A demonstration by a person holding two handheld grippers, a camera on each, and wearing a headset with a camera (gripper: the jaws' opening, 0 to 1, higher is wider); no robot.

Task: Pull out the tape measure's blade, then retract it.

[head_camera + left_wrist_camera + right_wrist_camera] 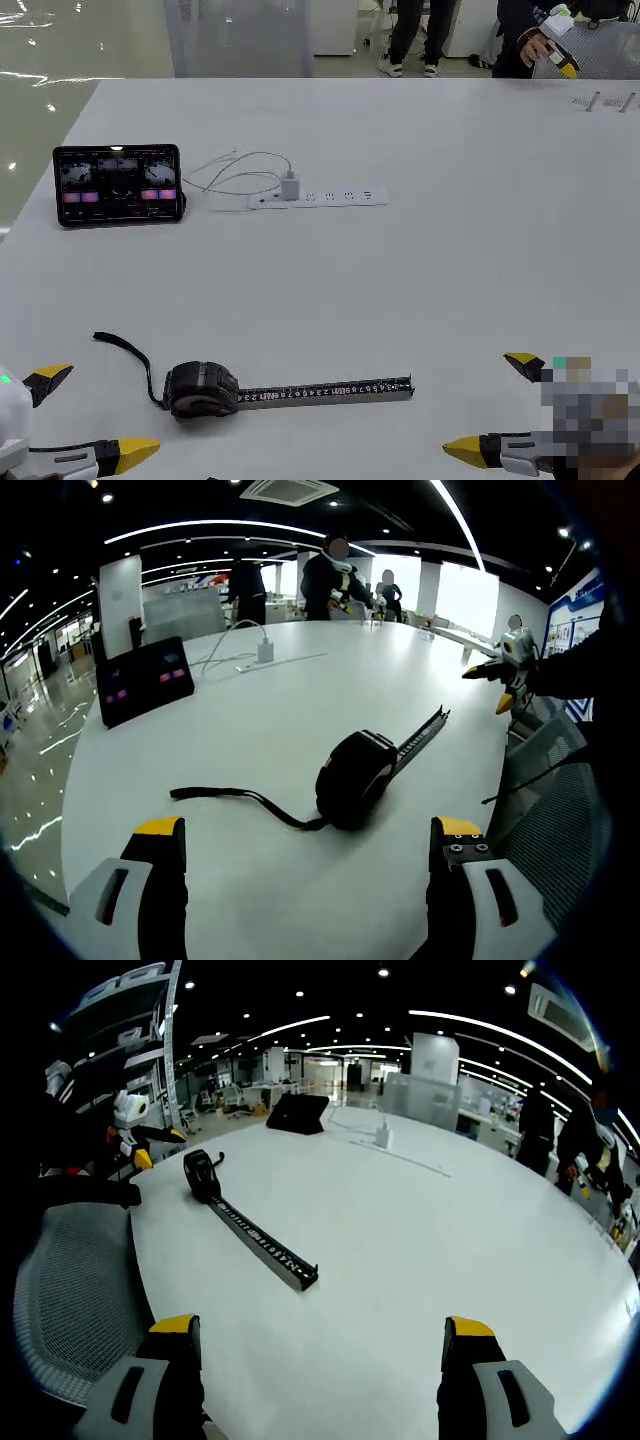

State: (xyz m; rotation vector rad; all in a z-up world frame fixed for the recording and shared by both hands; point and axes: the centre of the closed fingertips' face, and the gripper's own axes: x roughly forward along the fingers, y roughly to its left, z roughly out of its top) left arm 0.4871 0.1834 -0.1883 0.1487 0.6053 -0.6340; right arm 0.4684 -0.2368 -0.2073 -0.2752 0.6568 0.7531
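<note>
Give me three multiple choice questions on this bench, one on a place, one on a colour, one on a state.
1. In the head view, the tablet stands where from the power strip? A left B right C on it
2. The tape measure is: A red B black C white
3. The blade is: A wound in B snapped off C pulled out along the table
Key: 1 A, it stands left of the strip. 2 B, its body is black. 3 C, the marked blade stretches from the body.
</note>
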